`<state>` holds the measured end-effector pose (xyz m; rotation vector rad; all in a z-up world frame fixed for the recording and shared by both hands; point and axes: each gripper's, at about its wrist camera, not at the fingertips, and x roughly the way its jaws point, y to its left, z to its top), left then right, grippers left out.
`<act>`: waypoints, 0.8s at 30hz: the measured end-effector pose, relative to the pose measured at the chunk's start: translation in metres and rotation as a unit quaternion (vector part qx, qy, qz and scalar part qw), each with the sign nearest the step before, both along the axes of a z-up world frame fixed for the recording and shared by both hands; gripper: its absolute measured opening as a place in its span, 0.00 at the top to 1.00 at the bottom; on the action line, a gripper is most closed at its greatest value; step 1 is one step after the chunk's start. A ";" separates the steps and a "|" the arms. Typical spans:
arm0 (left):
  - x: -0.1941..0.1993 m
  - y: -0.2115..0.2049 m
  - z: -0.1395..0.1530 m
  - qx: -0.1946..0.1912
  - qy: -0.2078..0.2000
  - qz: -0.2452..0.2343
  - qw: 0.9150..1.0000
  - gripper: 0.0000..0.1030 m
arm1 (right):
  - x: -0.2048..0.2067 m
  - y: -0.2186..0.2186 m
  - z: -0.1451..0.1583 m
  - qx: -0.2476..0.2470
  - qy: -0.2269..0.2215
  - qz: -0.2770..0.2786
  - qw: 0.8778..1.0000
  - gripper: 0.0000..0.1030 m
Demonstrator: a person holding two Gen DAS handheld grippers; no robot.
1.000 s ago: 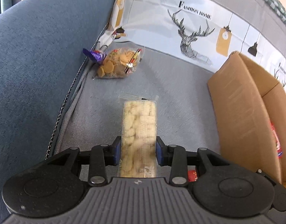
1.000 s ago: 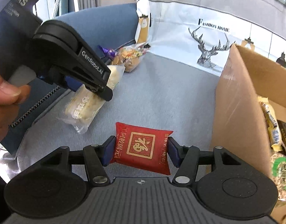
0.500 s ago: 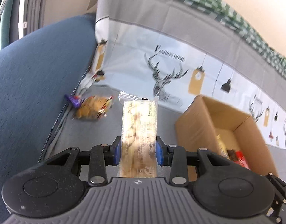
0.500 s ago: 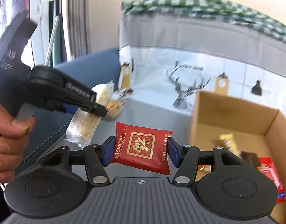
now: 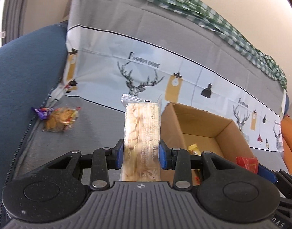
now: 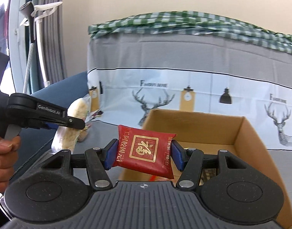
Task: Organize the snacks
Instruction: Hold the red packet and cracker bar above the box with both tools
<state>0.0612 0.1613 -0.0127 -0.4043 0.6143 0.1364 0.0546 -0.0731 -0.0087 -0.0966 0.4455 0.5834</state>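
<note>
Right wrist view: right tongs [image 6: 144, 153] pinch a red packet [image 6: 146, 151], left tongs [image 5: 141, 155] pinch a biscuit pack [image 5: 142, 131]; both likely need carrying over the cardboard box [image 6: 248, 133] at center right, then releasing.

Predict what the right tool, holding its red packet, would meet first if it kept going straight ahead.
Probably the open brown cardboard box directly beyond the red foil packet; depth is uncertain.
</note>
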 end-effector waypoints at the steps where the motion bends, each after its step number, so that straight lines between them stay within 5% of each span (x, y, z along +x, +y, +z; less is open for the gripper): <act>1: 0.001 -0.003 0.000 0.000 -0.002 -0.004 1.000 0.62 | 0.002 -0.005 0.001 0.000 -0.001 -0.005 1.000 0.41; 24: 0.029 -0.093 0.009 0.019 -0.074 -0.097 0.992 0.62 | 0.029 -0.101 -0.002 0.034 0.008 -0.114 0.993 0.41</act>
